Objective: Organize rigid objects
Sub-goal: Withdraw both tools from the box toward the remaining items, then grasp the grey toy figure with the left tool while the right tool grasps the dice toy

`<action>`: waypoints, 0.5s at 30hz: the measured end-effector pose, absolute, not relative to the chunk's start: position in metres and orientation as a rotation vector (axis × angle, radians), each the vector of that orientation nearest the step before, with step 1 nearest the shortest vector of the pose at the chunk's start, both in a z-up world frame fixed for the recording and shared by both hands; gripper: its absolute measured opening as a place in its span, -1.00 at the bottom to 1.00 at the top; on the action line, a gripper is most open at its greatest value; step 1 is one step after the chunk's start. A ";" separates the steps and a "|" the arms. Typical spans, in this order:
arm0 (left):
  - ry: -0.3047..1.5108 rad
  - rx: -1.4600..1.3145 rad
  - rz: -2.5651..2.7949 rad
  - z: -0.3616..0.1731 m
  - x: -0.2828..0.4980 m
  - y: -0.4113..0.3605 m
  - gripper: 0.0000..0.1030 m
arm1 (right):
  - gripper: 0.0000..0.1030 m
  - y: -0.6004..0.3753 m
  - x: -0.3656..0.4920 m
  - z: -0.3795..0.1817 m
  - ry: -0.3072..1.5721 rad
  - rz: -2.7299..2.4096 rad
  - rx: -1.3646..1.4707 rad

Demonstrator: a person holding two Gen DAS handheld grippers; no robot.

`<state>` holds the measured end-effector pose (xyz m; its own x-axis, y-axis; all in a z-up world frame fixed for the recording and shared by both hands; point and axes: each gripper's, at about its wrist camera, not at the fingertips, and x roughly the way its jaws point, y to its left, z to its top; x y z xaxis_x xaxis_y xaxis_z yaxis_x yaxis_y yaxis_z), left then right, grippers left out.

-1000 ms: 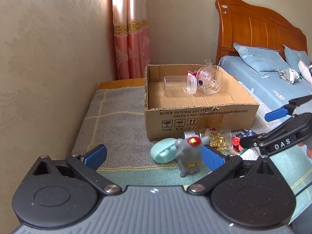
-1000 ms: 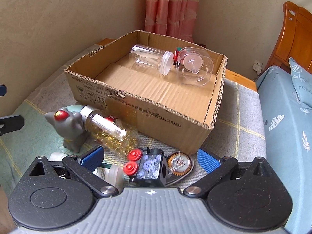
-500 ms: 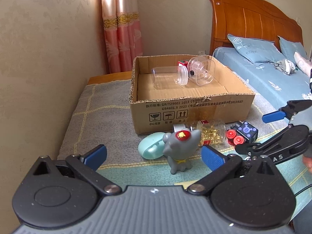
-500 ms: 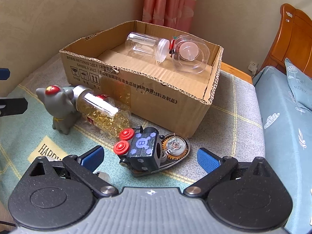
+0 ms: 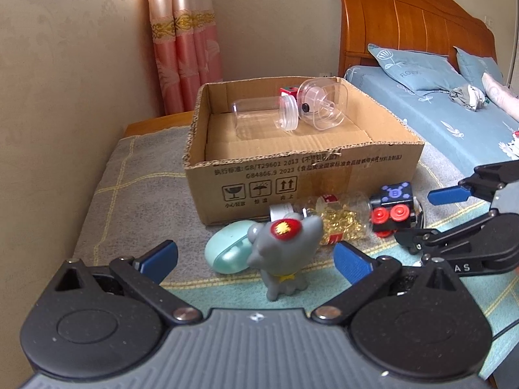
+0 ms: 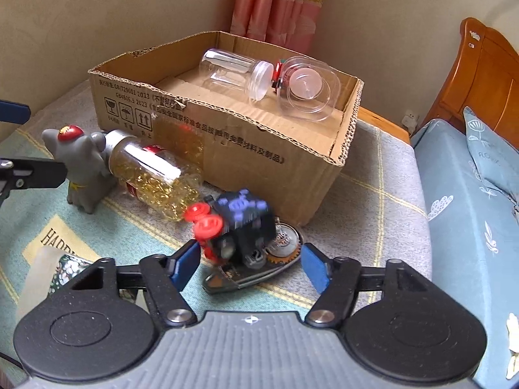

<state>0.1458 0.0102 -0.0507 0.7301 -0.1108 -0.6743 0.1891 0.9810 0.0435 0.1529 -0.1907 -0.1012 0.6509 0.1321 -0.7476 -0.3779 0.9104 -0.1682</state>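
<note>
Toy train block (image 6: 241,223), black with purple print and red wheels, sits just ahead of the right gripper (image 6: 249,264), between its spread blue pads (image 6: 314,267), not touched by either; motion blur smears it, so details are hard to read. It rests on a dark flat item with a gear-like disc (image 6: 282,243), mostly hidden under it. Jar of gold bits (image 6: 155,175) lies on its side ahead-left of the right gripper, its far end against the cardboard box (image 6: 266,152) front wall. Grey animal figure (image 5: 283,253) stands upright just ahead of the left gripper (image 5: 256,259), between its wide-open pads (image 5: 162,256), no contact; it blocks part of the mint oval case (image 5: 227,254) beside it. Inside the box, at the far side: clear bottle (image 5: 262,118) on its side, clear square container (image 5: 324,103), and a small red item (image 5: 288,91) mostly hidden behind them. Bottom-left in the right view, a floral-print packet (image 6: 48,275) is cut off by the gripper body. Both grippers are held low, pointing toward the box, nothing in either. Right gripper shows at the right edge of the left view, partly cropped.
</note>
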 end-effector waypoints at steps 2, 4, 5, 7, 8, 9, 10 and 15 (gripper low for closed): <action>0.743 0.111 -0.172 -0.053 0.150 0.005 0.89 | 0.33 -0.193 0.153 -0.101 0.816 0.297 -0.312; 0.744 0.116 -0.182 -0.057 0.153 -0.001 0.75 | 0.33 -0.194 0.153 -0.100 0.812 0.303 -0.301; 0.751 0.122 -0.183 -0.059 0.155 -0.004 0.63 | 0.33 -0.194 0.153 -0.100 0.805 0.310 -0.298; 0.770 0.126 -0.183 -0.064 0.159 -0.008 0.44 | 0.33 -0.194 0.153 -0.099 0.794 0.327 -0.298; 0.779 0.122 -0.184 -0.066 0.161 -0.009 0.38 | 0.33 -0.193 0.154 -0.099 0.791 0.335 -0.301; 0.787 0.115 -0.181 -0.068 0.162 -0.009 0.38 | 0.33 -0.192 0.155 -0.099 0.786 0.341 -0.304; 0.793 0.110 -0.176 -0.070 0.163 -0.009 0.37 | 0.33 -0.191 0.156 -0.099 0.781 0.349 -0.309; 0.775 0.110 -0.166 -0.068 0.164 -0.007 0.06 | 0.33 -0.188 0.165 -0.100 0.761 0.388 -0.319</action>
<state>0.1635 -0.0068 -0.0681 0.7023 -0.1081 -0.7036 0.1889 0.9813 0.0378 0.1653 -0.1883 -0.1003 0.6595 0.2235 -0.7177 -0.4501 0.8821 -0.1389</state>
